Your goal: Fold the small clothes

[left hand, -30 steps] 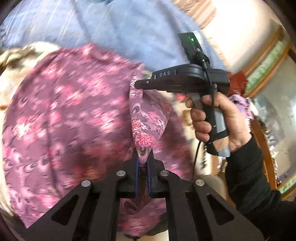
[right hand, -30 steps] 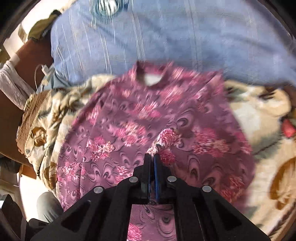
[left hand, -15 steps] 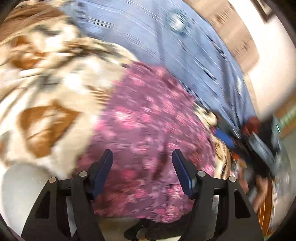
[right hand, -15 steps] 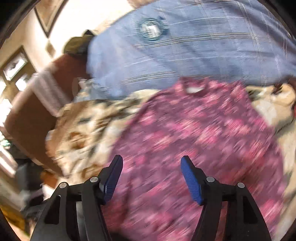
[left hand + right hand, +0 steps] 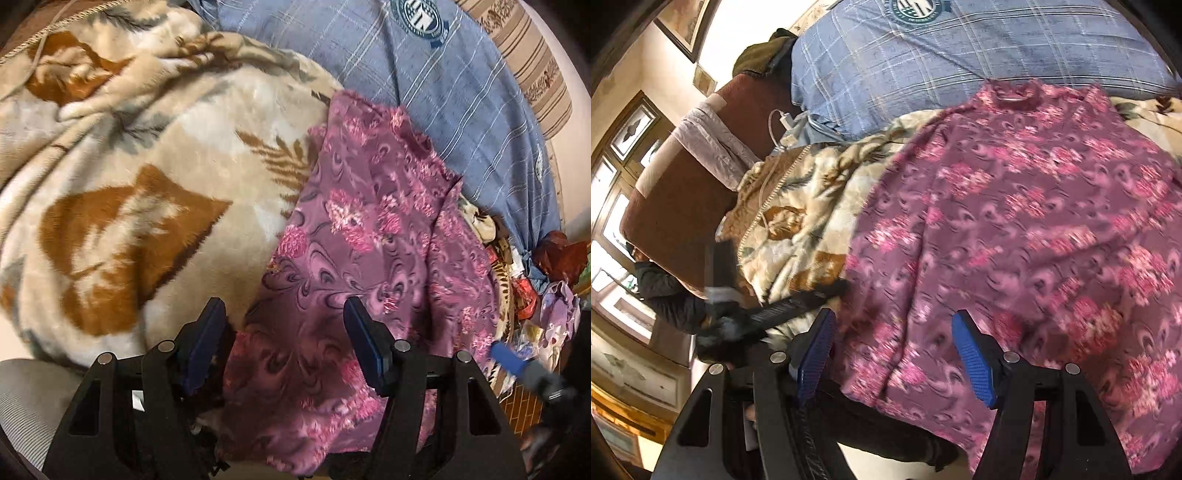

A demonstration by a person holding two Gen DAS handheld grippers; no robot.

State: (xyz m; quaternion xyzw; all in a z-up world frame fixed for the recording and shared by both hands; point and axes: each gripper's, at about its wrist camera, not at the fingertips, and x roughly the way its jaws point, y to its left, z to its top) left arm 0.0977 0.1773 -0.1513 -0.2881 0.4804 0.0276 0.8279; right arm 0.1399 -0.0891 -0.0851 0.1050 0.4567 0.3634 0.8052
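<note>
Partly blurred floral top (image 5: pixel 1015 229), hem cut off

The left gripper (image 5: pixel 284 338) and right gripper (image 5: pixel 894 354) both point steeply downward, jaws spread apart, gripping nothing.

Bed covered by cream leaf-print blanket (image 5: pixel 155 173); blue checked sheet (image 5: pixel 436 85) at far side. Purple floral top (image 5: pixel 1027 229) spread flat on blanket, collar toward sheet.
</note>
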